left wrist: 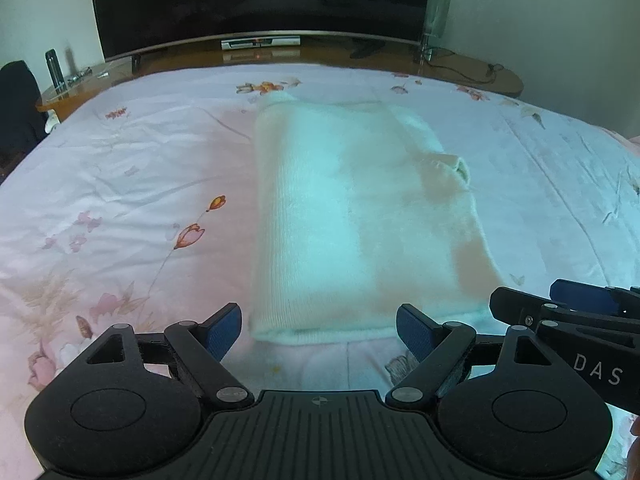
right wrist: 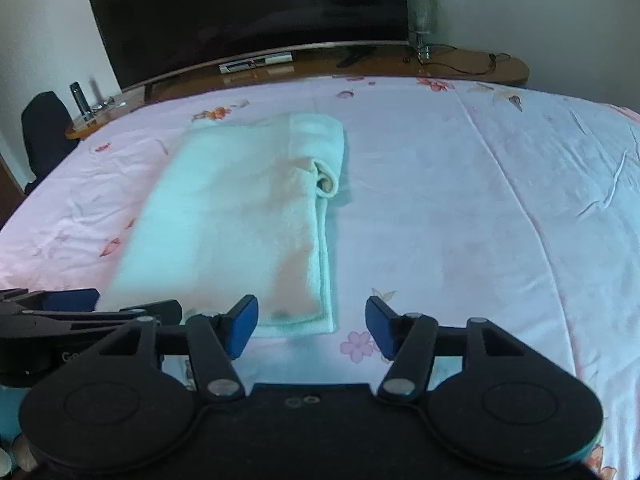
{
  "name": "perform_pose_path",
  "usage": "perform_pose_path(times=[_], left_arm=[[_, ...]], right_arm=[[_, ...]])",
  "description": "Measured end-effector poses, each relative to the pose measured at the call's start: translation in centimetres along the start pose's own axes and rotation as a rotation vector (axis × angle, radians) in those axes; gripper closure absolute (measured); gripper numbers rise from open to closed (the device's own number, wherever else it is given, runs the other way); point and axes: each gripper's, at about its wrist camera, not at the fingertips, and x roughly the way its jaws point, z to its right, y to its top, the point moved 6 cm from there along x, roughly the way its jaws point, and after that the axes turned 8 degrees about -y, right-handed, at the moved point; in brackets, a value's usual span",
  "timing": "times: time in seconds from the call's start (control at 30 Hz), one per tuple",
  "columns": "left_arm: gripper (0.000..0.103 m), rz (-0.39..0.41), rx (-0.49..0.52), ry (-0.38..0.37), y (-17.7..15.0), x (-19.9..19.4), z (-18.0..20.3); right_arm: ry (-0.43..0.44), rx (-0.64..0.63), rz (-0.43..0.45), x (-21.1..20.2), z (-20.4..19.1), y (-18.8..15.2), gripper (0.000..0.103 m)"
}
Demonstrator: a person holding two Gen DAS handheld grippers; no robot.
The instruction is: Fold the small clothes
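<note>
A pale white knitted garment [left wrist: 352, 216] lies folded into a long rectangle on the floral bedsheet [left wrist: 120, 200], with a rolled cuff poking out on its right side. My left gripper [left wrist: 318, 330] hovers open just before the garment's near edge, nothing between its blue pads. In the right wrist view the same garment [right wrist: 240, 216] lies ahead and to the left. My right gripper [right wrist: 312, 326] stands open by the garment's near right corner, and its pads press on nothing. Each gripper shows at the edge of the other's view.
A large dark television [left wrist: 260, 0] stands on a wooden sideboard [left wrist: 460, 68] beyond the bed. A dark bottle [left wrist: 54, 70] and small items sit at the sideboard's left end, a glass lamp [left wrist: 438, 16] at its right. The sheet [right wrist: 480, 200] stretches wide to the right.
</note>
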Motion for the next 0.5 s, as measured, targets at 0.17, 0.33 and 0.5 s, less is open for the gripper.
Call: perform_pose_path(times=[0.17, 0.33, 0.5], left_arm=[[0.019, 0.029, 0.009, 0.008, -0.2, -2.1, 0.7], [0.019, 0.053, 0.015, 0.008, -0.6, -4.3, 1.3], [0.019, 0.072, 0.016, 0.011, -1.2, -7.0, 1.9]], right_arm=[[0.021, -0.003, 0.026, -2.3, 0.5, -0.3, 0.04], [0.038, -0.003, 0.054, -4.6, 1.0, -0.6, 0.032], [0.051, 0.002, 0.071, -7.1, 1.4, -1.0, 0.024]])
